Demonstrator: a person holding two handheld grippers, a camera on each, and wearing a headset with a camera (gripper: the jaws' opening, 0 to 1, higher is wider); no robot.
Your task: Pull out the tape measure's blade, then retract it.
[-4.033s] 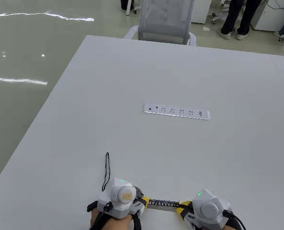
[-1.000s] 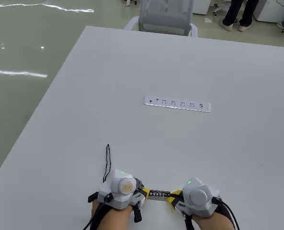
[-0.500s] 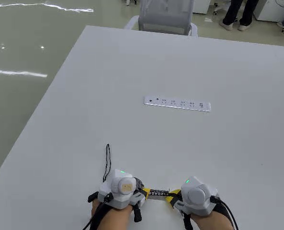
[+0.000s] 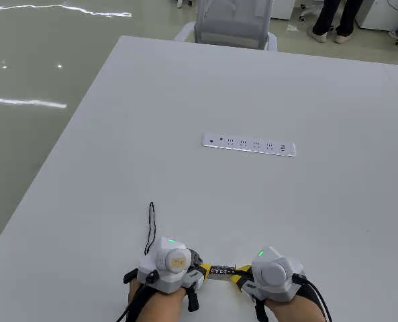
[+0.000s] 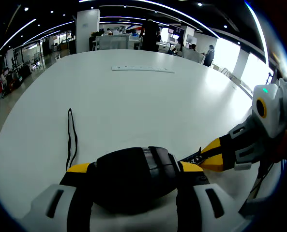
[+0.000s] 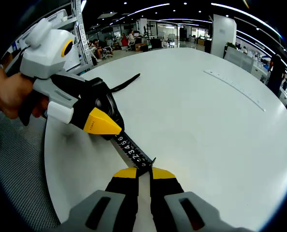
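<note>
The tape measure's black case [image 5: 133, 180] sits clamped between the yellow-tipped jaws of my left gripper [image 5: 133, 166], low in the left gripper view. A short stretch of black numbered blade [image 6: 131, 151] runs from the case [image 6: 103, 104] to my right gripper [image 6: 139, 172], which is shut on the blade's end hook. In the head view the left gripper [image 4: 200, 270] and right gripper [image 4: 241, 274] stand close together at the table's near edge, the blade [image 4: 222, 271] bridging them. The case's black wrist strap [image 4: 150, 228] trails away over the table.
A white power strip [image 4: 249, 144] lies mid-table, well beyond the grippers. A grey office chair [image 4: 232, 23] stands at the far edge of the white table [image 4: 185, 87]. People stand in the far background. Glossy floor lies to the left.
The right gripper has moved left toward the left gripper, and the stretch of blade showing between them has grown shorter. The left gripper has stayed put.
</note>
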